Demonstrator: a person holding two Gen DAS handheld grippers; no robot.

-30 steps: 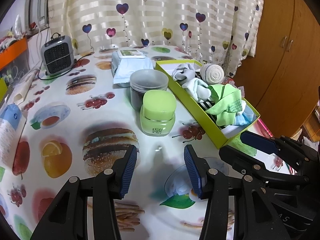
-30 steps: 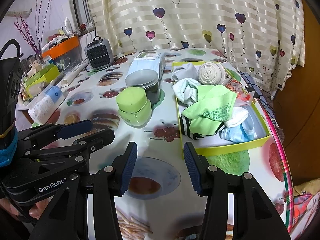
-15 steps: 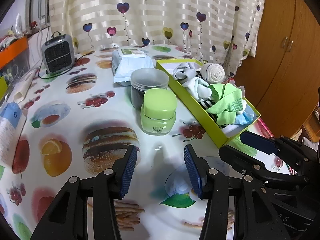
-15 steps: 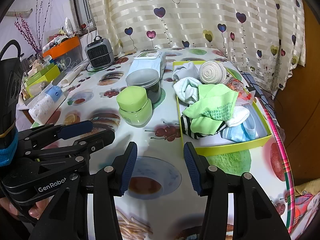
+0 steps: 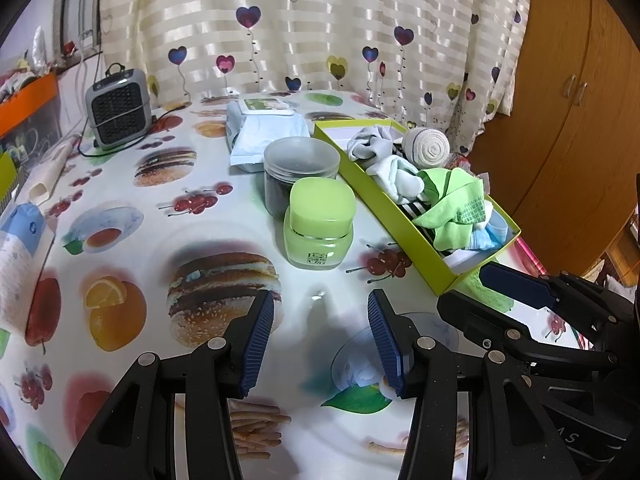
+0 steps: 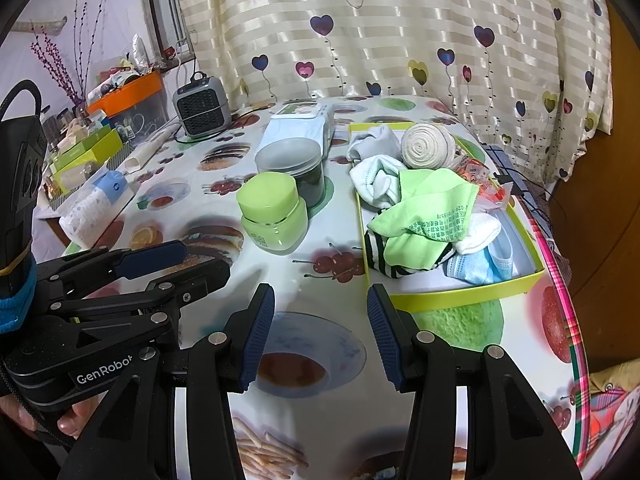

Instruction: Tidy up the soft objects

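Both your left gripper [image 5: 321, 340] and right gripper [image 6: 321, 336] hang apart and empty, barely shifted over the last second, while the yellow-green box [image 6: 460, 296] already holds the soft items, suggesting completion.

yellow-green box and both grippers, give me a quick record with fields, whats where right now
box: yellow-green box, open, on the table
contents: bandage roll, white socks, green cloth, blue face mask
beside box: green jar, dark jar behind it
left gripper: open, empty
right gripper: open, empty
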